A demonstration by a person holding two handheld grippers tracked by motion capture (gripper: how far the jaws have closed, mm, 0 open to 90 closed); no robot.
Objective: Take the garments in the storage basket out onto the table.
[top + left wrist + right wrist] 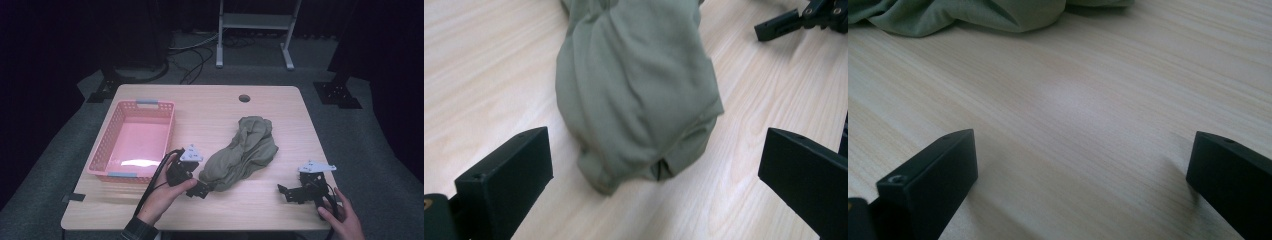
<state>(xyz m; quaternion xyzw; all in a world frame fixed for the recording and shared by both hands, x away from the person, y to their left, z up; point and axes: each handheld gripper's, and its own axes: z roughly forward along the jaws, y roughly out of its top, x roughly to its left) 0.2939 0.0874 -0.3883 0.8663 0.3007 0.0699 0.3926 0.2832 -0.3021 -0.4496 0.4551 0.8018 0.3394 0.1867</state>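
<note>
Olive-green cloth [243, 152], crumpled in a long heap on the counter [280, 107]. Its near end lies just ahead of the left tongs [202, 190], squarely between their line of sight; in the left gripper view the bunched end [639, 100] sits just beyond the two black jaws, which stand wide apart and hold nothing. Cannot tell whether the jaw tips touch the fabric; in the high view they look right at its edge.

Right tongs [287, 192] rest low over bare wood, off to the cloth's right and apart from it. Jaws spread wide, empty. In the right gripper view [1080, 200] the cloth's edge [963, 15] shows far ahead, at the top left, with open counter between.

Left hand [162, 192] wraps the left tool's body; right hand [340, 217] grips the right tool from behind.

Pink basket [150, 107], perforated walls, sits beyond and to the left of the left tongs, well clear of the cloth.
</note>
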